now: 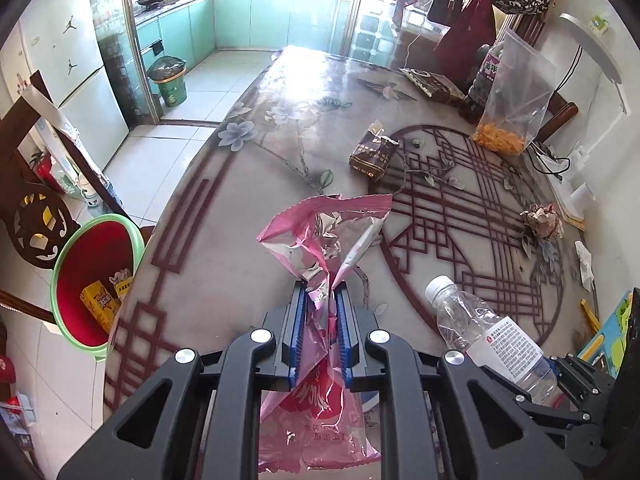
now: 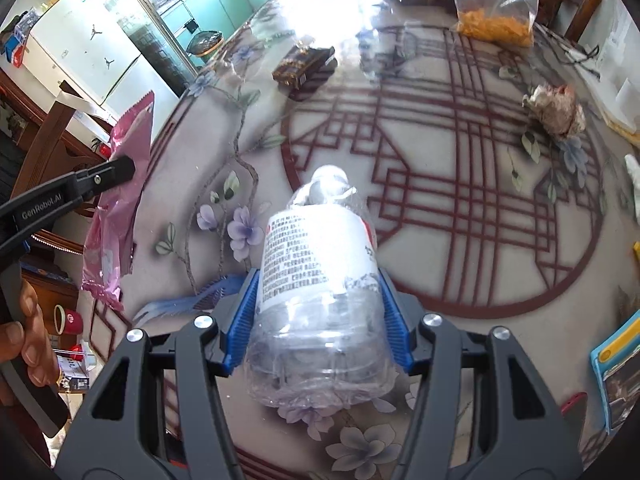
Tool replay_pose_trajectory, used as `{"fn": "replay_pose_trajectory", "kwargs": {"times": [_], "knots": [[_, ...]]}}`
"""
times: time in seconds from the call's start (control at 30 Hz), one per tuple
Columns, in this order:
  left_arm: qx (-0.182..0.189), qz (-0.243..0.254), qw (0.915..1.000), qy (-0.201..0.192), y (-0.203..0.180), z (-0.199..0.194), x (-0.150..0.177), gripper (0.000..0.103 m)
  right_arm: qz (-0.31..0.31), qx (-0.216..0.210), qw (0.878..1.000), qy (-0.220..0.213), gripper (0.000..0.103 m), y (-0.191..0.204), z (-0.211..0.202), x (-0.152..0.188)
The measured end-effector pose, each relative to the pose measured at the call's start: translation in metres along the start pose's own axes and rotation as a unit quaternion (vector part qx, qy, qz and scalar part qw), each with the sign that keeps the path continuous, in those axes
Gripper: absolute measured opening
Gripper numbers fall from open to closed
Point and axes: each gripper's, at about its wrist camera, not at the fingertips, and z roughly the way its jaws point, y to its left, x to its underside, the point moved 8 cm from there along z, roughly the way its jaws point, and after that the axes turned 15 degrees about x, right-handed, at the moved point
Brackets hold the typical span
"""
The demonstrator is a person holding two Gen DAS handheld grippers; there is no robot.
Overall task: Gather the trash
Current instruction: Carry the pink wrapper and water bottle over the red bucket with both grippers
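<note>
Two pieces of trash are already in your grippers, so the step in hand is carrying both to the bin without dropping either.

Start with the table [image 1: 248,208], the big glass-topped surface with the flower and lattice print; you are holding both items above it. Off its left edge, down on the floor, stands the green bin [image 1: 96,280] with the red liner, a yellow carton already lying inside. That looks like your target, so swing left and clear the table edge before you lower anything.

Your right gripper [image 2: 318,300] is clamped across the body of the clear plastic bottle [image 2: 316,280], jaws part-way open with the blue pads pressing on both sides near the label, cap pointing away from you. The bottle is thin and crumpled; keep the squeeze even so it does not slip out.

Your left gripper [image 1: 322,296] is nearly shut, pinching the pink foil wrapper [image 1: 320,240] in its middle, so the torn top flops forward and the tail hangs below. Release it only once it is well over the bin mouth, since it is light and may drift.

Left on the table: a dark cigarette pack [image 1: 374,154] and a crumpled paper ball [image 1: 542,220].
</note>
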Motion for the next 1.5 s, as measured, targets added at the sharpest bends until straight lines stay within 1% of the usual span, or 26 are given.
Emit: {"fn": "replay_pose_trajectory", "kwargs": {"times": [0.27, 0.4, 0.57, 0.83, 1.03, 1.17, 1.27, 1.5], "knots": [[0.014, 0.001, 0.9999, -0.009, 0.021, -0.017, -0.011, 0.012, -0.017, 0.015, 0.999, -0.030, 0.054, 0.028, -0.021, -0.017], [0.023, -0.010, 0.9997, -0.008, 0.041, -0.024, -0.014, 0.012, -0.031, 0.019, 0.999, -0.040, 0.054, 0.053, -0.028, -0.024], [0.024, -0.015, 0.9996, -0.005, 0.072, -0.033, -0.012, 0.012, -0.050, 0.022, 0.998, -0.041, 0.053, 0.089, -0.030, -0.030], [0.017, -0.037, 0.9992, -0.004, 0.138, -0.048, -0.013, 0.012, -0.084, 0.021, 0.995, -0.059, 0.052, 0.153, -0.039, -0.047], [0.004, -0.053, 0.9984, -0.018, 0.189, -0.065, -0.019, 0.012, -0.119, 0.015, 0.990, -0.072, 0.050, 0.207, -0.043, -0.061], [-0.010, -0.074, 0.9969, -0.023, 0.229, -0.075, -0.018, 0.012, -0.147, 0.006, 0.986, -0.077, 0.050, 0.243, -0.044, -0.069], [-0.022, -0.091, 0.9953, -0.024, 0.258, -0.081, -0.014, 0.012, -0.169, -0.005, 0.982, -0.079, 0.050, 0.273, -0.044, -0.075], [-0.048, -0.139, 0.9890, -0.018, 0.324, -0.089, 0.000, 0.013, -0.197, -0.049, 0.976, -0.080, 0.050, 0.333, -0.048, -0.087]]}}
